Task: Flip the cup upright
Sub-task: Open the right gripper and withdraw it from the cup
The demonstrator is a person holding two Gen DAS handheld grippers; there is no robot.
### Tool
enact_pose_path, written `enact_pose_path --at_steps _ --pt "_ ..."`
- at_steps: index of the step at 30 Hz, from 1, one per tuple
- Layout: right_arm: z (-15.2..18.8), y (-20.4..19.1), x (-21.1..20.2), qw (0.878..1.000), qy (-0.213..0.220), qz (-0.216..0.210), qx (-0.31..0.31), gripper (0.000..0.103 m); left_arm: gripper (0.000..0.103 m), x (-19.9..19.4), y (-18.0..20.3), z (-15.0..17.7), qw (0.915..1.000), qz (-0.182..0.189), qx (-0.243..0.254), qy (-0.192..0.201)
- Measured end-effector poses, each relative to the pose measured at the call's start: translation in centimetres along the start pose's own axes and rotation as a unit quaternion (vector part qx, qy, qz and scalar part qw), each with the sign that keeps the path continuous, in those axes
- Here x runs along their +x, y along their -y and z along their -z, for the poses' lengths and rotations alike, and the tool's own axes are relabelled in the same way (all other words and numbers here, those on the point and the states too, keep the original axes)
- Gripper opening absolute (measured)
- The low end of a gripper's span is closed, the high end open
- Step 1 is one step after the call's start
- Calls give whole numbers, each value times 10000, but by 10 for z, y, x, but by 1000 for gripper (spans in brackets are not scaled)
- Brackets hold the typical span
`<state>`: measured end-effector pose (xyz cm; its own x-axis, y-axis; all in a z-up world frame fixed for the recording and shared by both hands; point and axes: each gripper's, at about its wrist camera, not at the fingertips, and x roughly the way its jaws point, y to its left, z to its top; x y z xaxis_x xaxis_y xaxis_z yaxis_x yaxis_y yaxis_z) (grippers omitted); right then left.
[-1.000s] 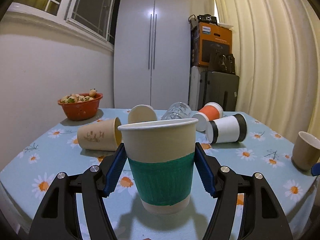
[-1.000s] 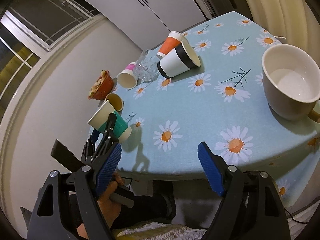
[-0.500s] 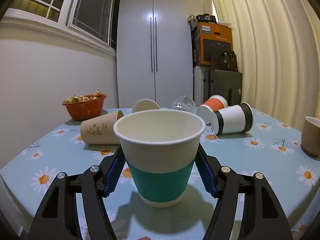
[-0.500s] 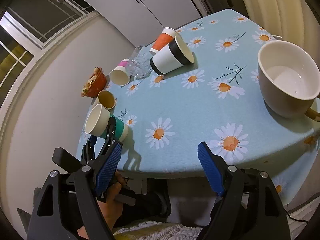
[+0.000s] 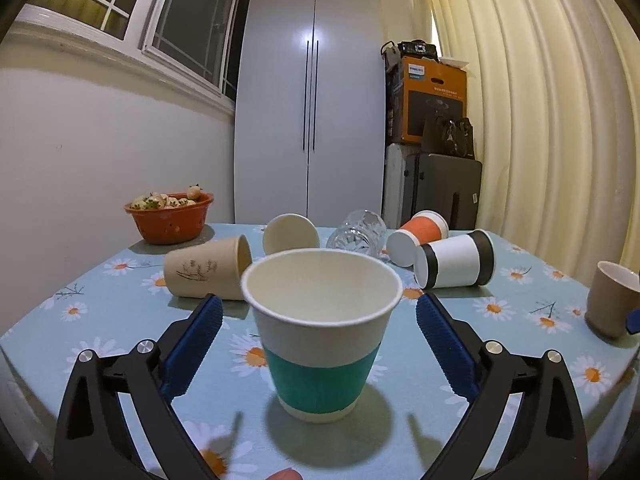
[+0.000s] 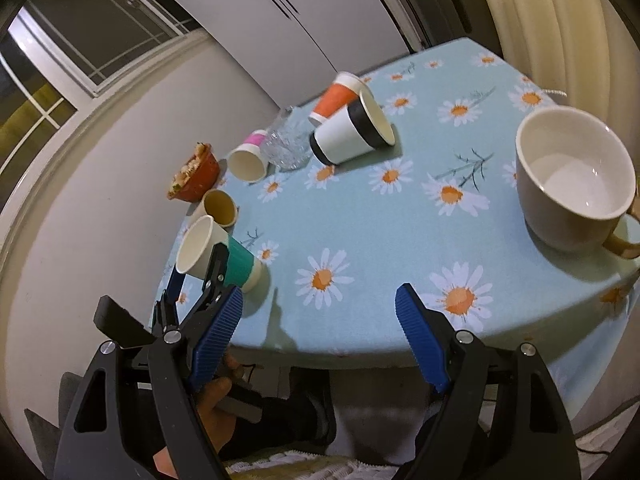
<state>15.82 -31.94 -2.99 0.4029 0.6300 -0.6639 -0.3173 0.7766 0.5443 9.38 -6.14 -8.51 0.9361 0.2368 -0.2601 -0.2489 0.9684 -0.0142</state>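
Note:
A white paper cup with a green band [image 5: 320,336] stands upright on the daisy tablecloth [image 5: 120,320], mouth up. My left gripper [image 5: 318,344] is open, its blue pads apart from the cup on both sides. The cup also shows in the right wrist view [image 6: 218,254], with the left gripper [image 6: 196,268] around it. My right gripper [image 6: 320,332] is open and empty, held off the table's near edge.
Several cups lie on their sides: a beige one [image 5: 208,268], a pink-banded one [image 5: 290,234], an orange one [image 5: 418,236], a black-banded one [image 5: 456,264]. A tipped glass [image 5: 356,234], an orange bowl [image 5: 170,220] and an upright mug [image 6: 572,180] also stand there.
My left gripper has opened and let go of the green-banded cup, which now stands on the table. The right gripper has shifted slightly.

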Motion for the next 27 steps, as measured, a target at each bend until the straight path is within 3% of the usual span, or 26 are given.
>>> enact_pose_path --at_steps 12,18,27 --pt "7 -21 -12 9973 388 263 -566 79 96 -55 -12 -41 9985 516 188 27" --pt "10 -29 -21 9940 683 479 -702 79 96 -87 -30 -55 9959 721 450 -304" --pt "19 -48 -26 9852 952 793 -1181 79 96 -117 -73 -70 9921 1052 243 -635"
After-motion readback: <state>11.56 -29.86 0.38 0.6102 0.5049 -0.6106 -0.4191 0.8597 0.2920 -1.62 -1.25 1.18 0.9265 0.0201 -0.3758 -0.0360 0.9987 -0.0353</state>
